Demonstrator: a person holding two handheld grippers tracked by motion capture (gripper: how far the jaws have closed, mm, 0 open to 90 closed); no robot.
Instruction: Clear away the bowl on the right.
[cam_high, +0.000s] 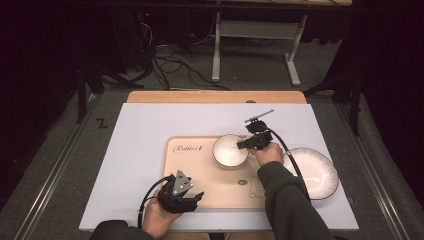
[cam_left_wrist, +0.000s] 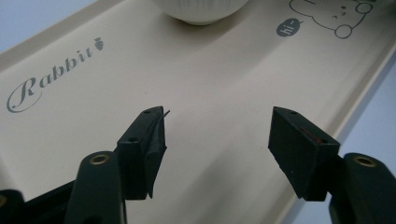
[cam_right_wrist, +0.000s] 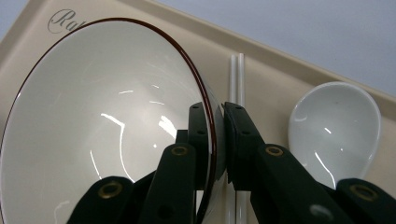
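Observation:
A white bowl with a dark red rim sits tilted on the beige "Rabbit" tray. My right gripper is shut on the bowl's right rim, one jaw inside and one outside. Beside the bowl on the tray lie white chopsticks and a white ceramic spoon. My left gripper hovers over the tray's front edge. It is open with nothing between its jaws. The bowl's ribbed underside shows at the top of the left gripper view.
A large white plate with a dark rim rests on the white mat to the right of the tray. A rabbit drawing marks the tray's right part. Cables and table legs lie on the floor beyond the table.

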